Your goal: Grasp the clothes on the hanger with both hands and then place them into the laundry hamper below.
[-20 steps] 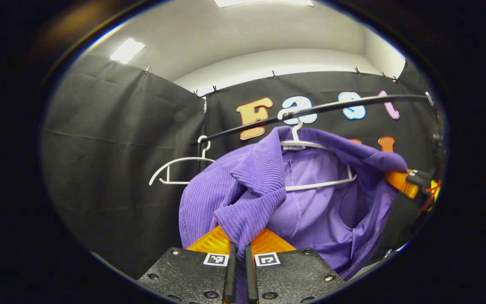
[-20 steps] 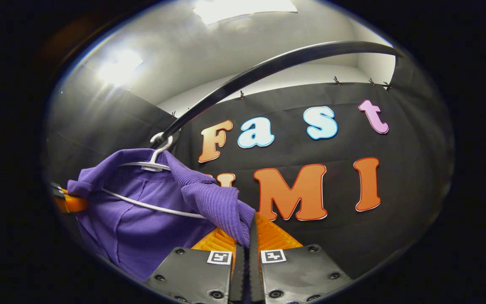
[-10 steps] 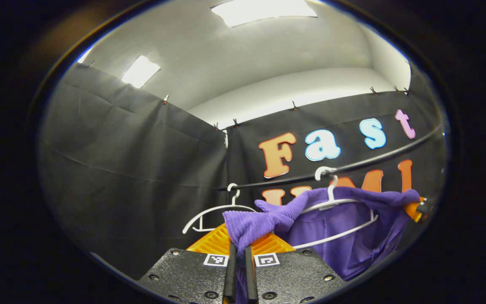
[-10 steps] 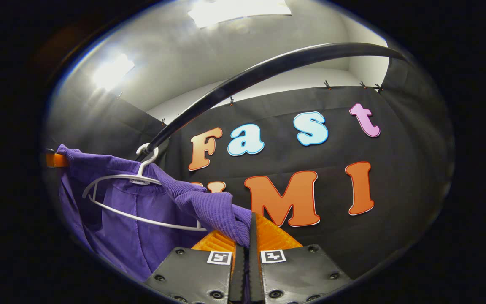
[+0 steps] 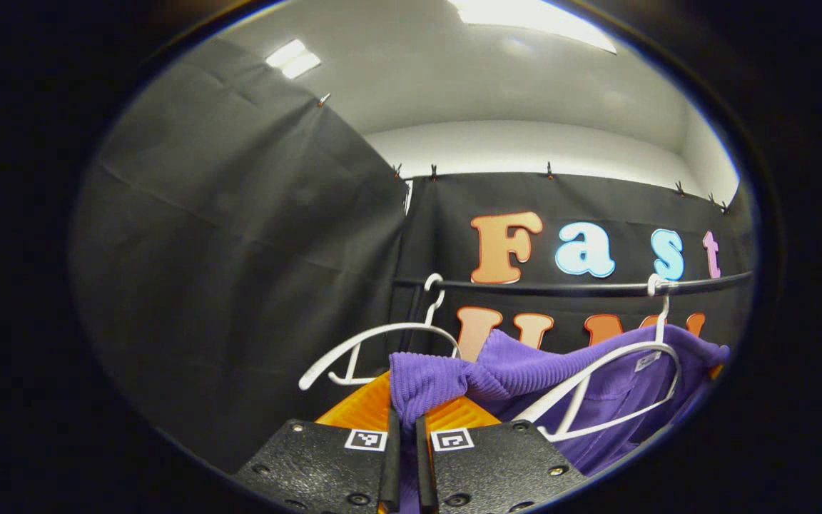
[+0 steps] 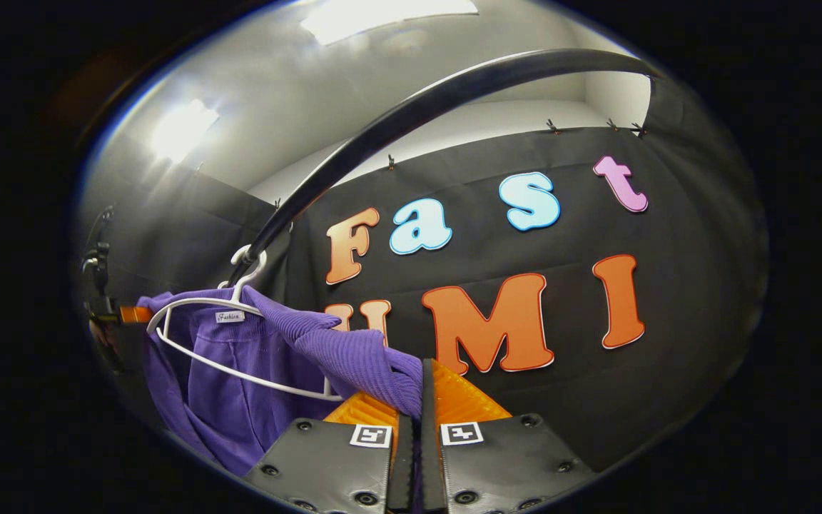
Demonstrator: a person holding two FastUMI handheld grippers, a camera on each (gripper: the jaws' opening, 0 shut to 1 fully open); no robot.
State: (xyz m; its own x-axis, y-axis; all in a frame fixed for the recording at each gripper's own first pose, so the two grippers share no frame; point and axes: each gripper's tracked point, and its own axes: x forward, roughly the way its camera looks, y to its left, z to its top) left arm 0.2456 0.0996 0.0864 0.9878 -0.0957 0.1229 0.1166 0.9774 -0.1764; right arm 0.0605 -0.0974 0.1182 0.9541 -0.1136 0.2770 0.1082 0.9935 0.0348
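The black rail runs level in front of the booth's cloth wall in the left gripper view, and sweeps up as a thick arc overhead in the right gripper view; all places below are given relative to it. The purple garment hangs just under the rail, its ribbed cloth draped over a white hanger whose hook sits on the rail near its right end in the left gripper view. In the right gripper view the same garment and hanger lie below the rail's lower left end, the hook looped over it. A second white hanger — bare — hooks onto the rail farther along, to the left of the clothed one in the left gripper view. The left claw is closed tight on a bunched fold of the garment's ribbed edge, below the rail, both fingers pressing on the cloth. The right claw likewise pinches the opposite ribbed edge between both fingers — the gap all but gone. The left claw also appears far off in the right gripper view, at the garment's far shoulder under the rail's low end.
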